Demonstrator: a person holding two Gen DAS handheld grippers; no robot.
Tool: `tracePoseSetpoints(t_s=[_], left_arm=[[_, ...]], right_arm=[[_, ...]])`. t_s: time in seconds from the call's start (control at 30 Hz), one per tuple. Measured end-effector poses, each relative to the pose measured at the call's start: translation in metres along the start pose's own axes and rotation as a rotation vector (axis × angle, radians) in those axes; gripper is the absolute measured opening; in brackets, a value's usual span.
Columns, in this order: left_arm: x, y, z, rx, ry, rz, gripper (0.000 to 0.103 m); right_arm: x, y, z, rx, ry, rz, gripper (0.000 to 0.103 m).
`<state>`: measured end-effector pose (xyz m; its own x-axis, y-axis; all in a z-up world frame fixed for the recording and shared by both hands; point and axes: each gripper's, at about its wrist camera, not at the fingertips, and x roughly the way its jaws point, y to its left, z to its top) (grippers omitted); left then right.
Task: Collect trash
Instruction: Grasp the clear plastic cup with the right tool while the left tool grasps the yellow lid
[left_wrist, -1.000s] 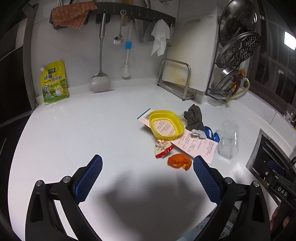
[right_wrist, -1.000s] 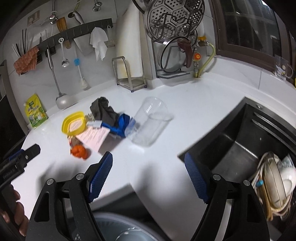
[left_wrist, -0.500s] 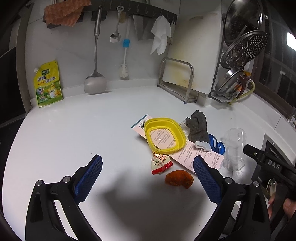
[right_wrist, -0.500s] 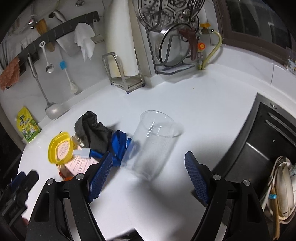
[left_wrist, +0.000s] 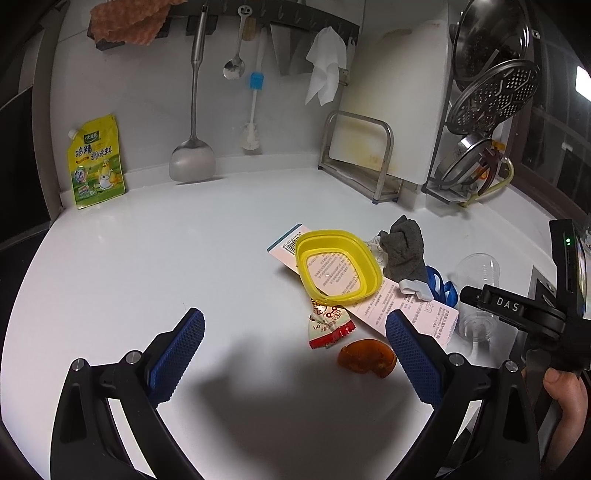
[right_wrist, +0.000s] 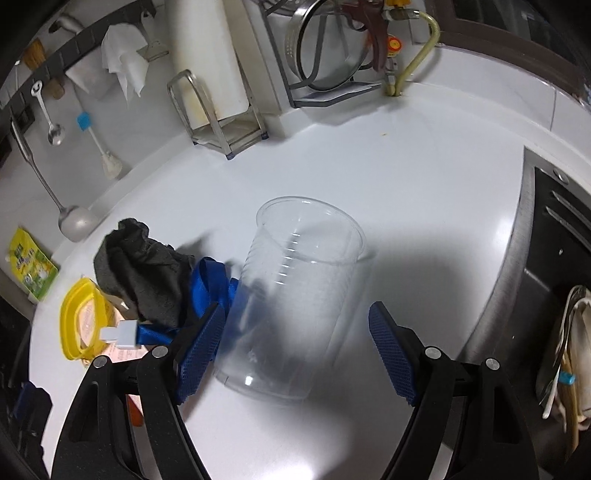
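Nothing is picked up yet: our right gripper (right_wrist: 295, 343) hangs low with its jaws wide apart on both sides of the clear cup (right_wrist: 291, 295), not squeezing it. Our left gripper (left_wrist: 295, 350) waits with jaws apart too, over the white surface (left_wrist: 147, 277). Just past it lie the peel (left_wrist: 365, 358), the wrapper (left_wrist: 328, 326), then the paper (left_wrist: 406, 310), all left to collect.

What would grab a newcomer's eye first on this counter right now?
Probably the clear plastic cup, upright between the open fingers of the right gripper, beside a dark cloth and blue strap. From the left wrist view, the bright yellow lid lying on a printed paper stands out, with a snack wrapper and orange peel just ahead of the open left gripper.
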<state>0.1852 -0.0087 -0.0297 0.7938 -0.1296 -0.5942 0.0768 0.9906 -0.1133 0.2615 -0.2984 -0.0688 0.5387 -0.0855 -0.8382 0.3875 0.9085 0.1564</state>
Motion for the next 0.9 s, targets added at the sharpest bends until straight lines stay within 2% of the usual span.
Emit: tracePoseSetpoints(t_s=[0.1, 0.13, 0.17, 0.3, 0.5, 0.9], left_arm=[[0.002, -0.002, 0.002, -0.002, 0.005, -0.004, 0.097], [0.003, -0.002, 0.002, -0.003, 0.007, -0.007, 0.097], [0.004, -0.003, 0.002, -0.004, 0.008, -0.008, 0.097], [0.006, -0.007, 0.003, 0.007, 0.010, 0.004, 0.097], [0.012, -0.013, 0.006, 0.011, 0.019, 0.007, 0.097], [0.045, -0.023, 0.024, -0.037, 0.085, 0.020, 0.097]], right_arm=[[0.001, 0.001, 0.000, -0.014, -0.003, 0.007, 0.073], [0.001, 0.002, 0.000, -0.023, -0.008, 0.010, 0.065], [0.001, 0.002, 0.000, -0.032, -0.007, 0.012, 0.061], [0.000, 0.003, -0.001, -0.047, -0.013, 0.037, 0.059], [-0.015, -0.004, -0.004, -0.064, -0.078, 0.056, 0.058], [-0.030, -0.035, -0.006, 0.012, -0.106, 0.194, 0.058]])
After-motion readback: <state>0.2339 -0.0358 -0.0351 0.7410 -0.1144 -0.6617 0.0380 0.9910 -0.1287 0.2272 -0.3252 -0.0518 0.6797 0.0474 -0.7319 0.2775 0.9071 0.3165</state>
